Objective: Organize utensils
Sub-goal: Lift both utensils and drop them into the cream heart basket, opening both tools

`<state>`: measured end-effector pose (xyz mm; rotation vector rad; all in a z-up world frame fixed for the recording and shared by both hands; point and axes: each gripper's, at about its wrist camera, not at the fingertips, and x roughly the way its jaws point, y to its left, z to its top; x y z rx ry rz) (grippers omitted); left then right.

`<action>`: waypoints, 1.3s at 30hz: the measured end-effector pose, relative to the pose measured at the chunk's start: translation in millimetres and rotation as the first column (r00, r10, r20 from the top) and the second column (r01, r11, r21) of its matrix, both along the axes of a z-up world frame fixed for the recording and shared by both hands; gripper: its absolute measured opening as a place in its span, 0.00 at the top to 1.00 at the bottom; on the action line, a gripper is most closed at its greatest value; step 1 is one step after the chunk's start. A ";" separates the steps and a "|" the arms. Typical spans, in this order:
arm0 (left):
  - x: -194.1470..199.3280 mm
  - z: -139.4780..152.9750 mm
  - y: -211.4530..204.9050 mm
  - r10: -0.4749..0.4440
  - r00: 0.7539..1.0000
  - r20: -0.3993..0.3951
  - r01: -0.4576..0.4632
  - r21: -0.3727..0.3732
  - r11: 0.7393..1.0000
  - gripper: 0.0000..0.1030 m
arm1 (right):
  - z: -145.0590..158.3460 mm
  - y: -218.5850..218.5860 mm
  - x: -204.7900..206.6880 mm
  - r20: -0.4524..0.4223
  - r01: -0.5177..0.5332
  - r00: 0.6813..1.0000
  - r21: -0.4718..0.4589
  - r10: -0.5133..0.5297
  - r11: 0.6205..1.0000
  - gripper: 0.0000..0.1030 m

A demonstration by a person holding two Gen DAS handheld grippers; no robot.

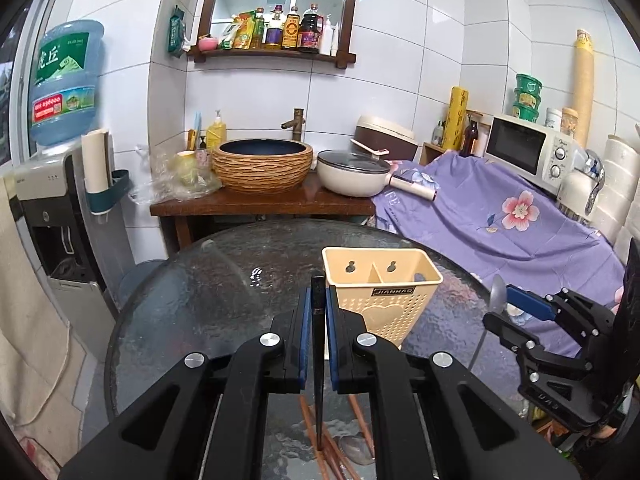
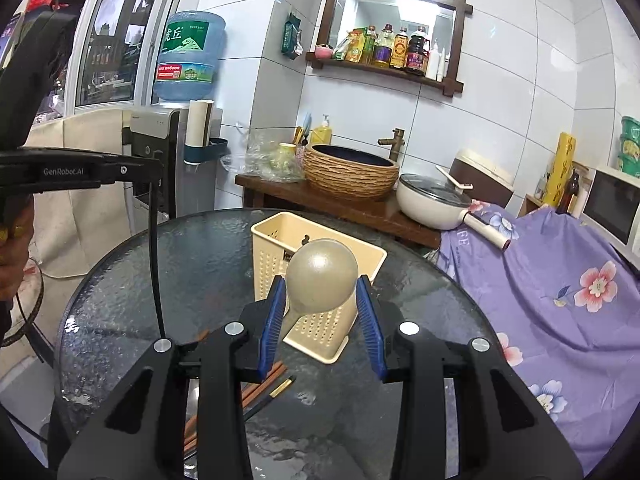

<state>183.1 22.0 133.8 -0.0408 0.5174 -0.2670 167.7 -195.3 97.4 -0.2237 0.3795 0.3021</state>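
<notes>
Left gripper (image 1: 316, 312), clamped on a dark chopstick (image 1: 319, 360) (long axis near-vertical), sits just beside the beige holder (image 1: 384, 292); right gripper (image 2: 320, 304) grips a spoon (image 2: 322, 276).

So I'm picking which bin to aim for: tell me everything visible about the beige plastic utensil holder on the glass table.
The beige plastic utensil holder stands upright on the round textured glass table. It tapers downward, its walls perforated with small holes, a heart outline and a small dark label on one face. A divider splits it into two compartments; two keyhole hanging slots pierce one wall. No utensils are visible inside, and neither gripper touches it.
</notes>
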 end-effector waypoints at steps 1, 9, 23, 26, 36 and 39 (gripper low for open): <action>1.9 0.6 0.1 -0.002 1.000 -0.002 0.002 -0.004 1.000 0.93 | 0.6 0.1 1.4 0.001 0.002 1.000 -0.001 -0.002 1.000 0.64; 9.4 31.0 -3.0 -0.022 0.999 0.032 0.023 -0.040 0.999 0.93 | 21.1 -4.4 13.9 0.030 0.019 0.999 0.000 -0.019 1.000 0.64; 50.2 120.4 -27.2 0.025 0.977 0.213 0.005 -0.141 0.990 0.93 | 95.8 -5.3 83.9 0.217 0.170 0.963 -0.030 -0.160 0.985 0.64; 67.5 111.1 -32.2 0.073 0.972 0.224 -0.038 -0.154 0.987 0.93 | 86.9 0.7 100.2 0.242 0.203 0.953 -0.074 -0.180 0.976 0.64; 83.0 64.5 -41.5 0.091 0.976 0.199 -0.068 -0.120 0.990 0.93 | 26.4 5.3 127.3 0.185 0.217 0.964 -0.129 -0.191 0.968 0.64; 90.1 41.9 -46.0 0.081 0.985 0.151 -0.065 -0.107 0.992 0.93 | 10.1 7.2 125.2 0.158 0.200 0.971 -0.131 -0.178 0.971 0.64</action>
